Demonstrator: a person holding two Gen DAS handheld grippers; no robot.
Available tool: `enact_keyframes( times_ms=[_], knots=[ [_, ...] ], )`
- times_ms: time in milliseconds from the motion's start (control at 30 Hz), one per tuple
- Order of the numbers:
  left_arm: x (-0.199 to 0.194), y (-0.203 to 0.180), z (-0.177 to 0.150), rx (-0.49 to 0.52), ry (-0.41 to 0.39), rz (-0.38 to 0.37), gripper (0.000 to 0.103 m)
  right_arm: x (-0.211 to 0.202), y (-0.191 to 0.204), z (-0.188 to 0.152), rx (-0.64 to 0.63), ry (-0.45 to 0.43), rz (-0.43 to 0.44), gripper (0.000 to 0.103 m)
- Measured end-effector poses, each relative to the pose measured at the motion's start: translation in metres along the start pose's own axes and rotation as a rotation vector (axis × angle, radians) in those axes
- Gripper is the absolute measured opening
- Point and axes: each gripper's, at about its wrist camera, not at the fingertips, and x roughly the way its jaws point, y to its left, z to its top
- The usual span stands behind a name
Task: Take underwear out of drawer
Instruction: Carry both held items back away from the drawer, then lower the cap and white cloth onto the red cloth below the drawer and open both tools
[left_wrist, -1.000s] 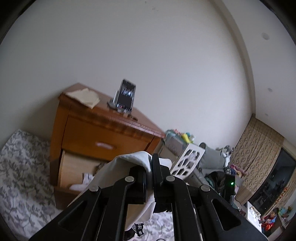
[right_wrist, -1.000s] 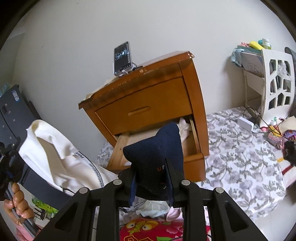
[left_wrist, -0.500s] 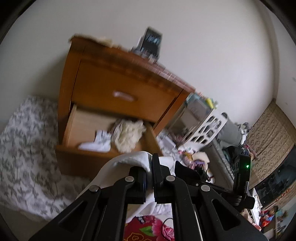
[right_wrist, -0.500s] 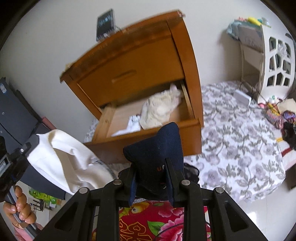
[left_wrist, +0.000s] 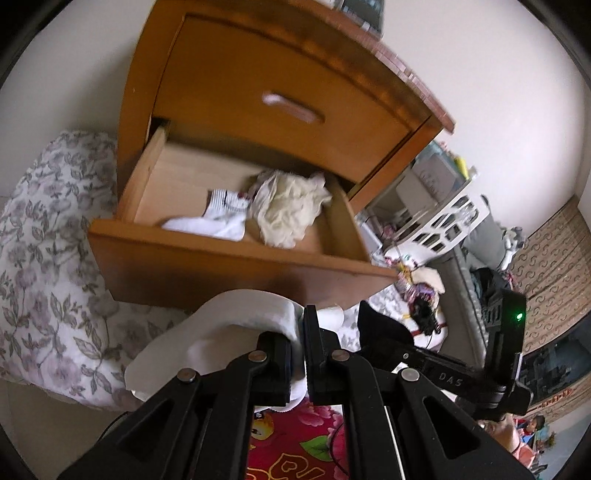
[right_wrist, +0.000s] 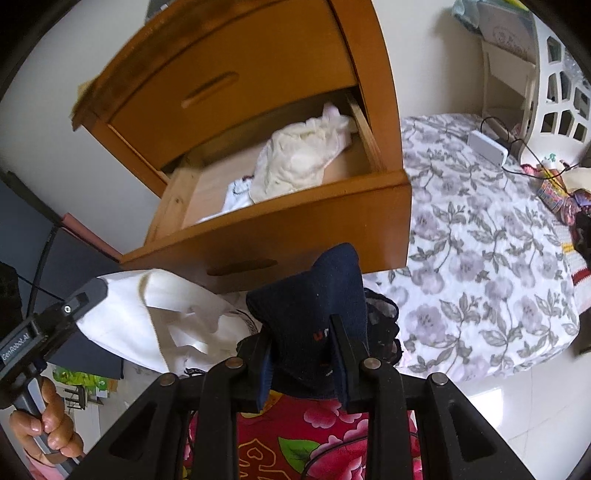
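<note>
The wooden nightstand's lower drawer stands pulled out. Inside lie a crumpled cream garment and white socks. My left gripper is shut on white underwear, which drapes over its fingers in front of the drawer. My right gripper is shut on a bunched dark navy garment, held below the drawer front. The right gripper's body shows in the left wrist view, and the left one with a hand in the right wrist view.
A floral grey-and-white bedspread lies on both sides of the nightstand. A red flowered cloth lies below the grippers. A white openwork chair with clutter and a white box with a cable stand to the right.
Both grippers have sunk and tipped downward with their garments still held. The drawer's inside has come into full view, and the phone on the nightstand top has slid out of sight.
</note>
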Motion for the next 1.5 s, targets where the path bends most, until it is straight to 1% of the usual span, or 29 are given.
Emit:
enact_keyframes(
  times_ms=[300, 567, 700, 733, 833, 933, 1033, 1067, 1100, 1133, 1167, 1200, 1233, 1333, 1433, 1500],
  knots=[
    [0.063, 0.013, -0.013, -0.005, 0.154, 0.043, 0.005, 0.030, -0.004, 0.008, 0.005, 0.062, -0.014, 0.029],
    [0.126, 0.026, -0.038, -0.025, 0.336, 0.076, 0.005, 0.058, -0.012, 0.013, 0.016, 0.116, -0.029, 0.029],
    [0.150, 0.033, -0.052, -0.038, 0.405, 0.121, 0.005, 0.069, -0.014, 0.015, 0.017, 0.143, -0.032, 0.029],
    [0.156, 0.034, -0.056, -0.037, 0.422, 0.137, 0.005, 0.073, -0.014, 0.015, 0.015, 0.152, -0.033, 0.031],
    [0.167, 0.037, -0.063, -0.041, 0.462, 0.154, 0.005, 0.081, -0.012, 0.015, 0.005, 0.173, -0.032, 0.031],
    [0.171, 0.038, -0.064, -0.043, 0.479, 0.165, 0.005, 0.086, -0.009, 0.015, -0.004, 0.185, -0.034, 0.031],
    [0.169, 0.037, -0.061, -0.040, 0.477, 0.168, 0.006, 0.087, -0.008, 0.016, -0.008, 0.191, -0.032, 0.037],
    [0.168, 0.036, -0.059, -0.041, 0.477, 0.167, 0.007, 0.087, -0.008, 0.017, -0.010, 0.190, -0.034, 0.041],
    [0.167, 0.036, -0.057, -0.043, 0.479, 0.166, 0.011, 0.086, -0.008, 0.018, -0.013, 0.188, -0.037, 0.044],
    [0.165, 0.036, -0.056, -0.044, 0.482, 0.164, 0.018, 0.085, -0.006, 0.018, -0.017, 0.184, -0.040, 0.049],
    [0.162, 0.035, -0.055, -0.045, 0.482, 0.162, 0.022, 0.084, -0.006, 0.019, -0.020, 0.181, -0.043, 0.050],
    [0.159, 0.035, -0.054, -0.044, 0.479, 0.159, 0.031, 0.083, -0.006, 0.019, -0.022, 0.177, -0.044, 0.050],
    [0.155, 0.035, -0.052, -0.041, 0.475, 0.157, 0.038, 0.082, -0.006, 0.020, -0.023, 0.176, -0.044, 0.050],
    [0.142, 0.032, -0.046, -0.026, 0.450, 0.154, 0.045, 0.080, -0.006, 0.020, -0.023, 0.174, -0.050, 0.051],
    [0.126, 0.036, -0.038, -0.028, 0.406, 0.144, 0.049, 0.077, -0.005, 0.019, -0.022, 0.169, -0.053, 0.051],
    [0.115, 0.037, -0.029, -0.030, 0.376, 0.144, 0.053, 0.073, -0.005, 0.019, -0.026, 0.162, -0.059, 0.053]
  ],
)
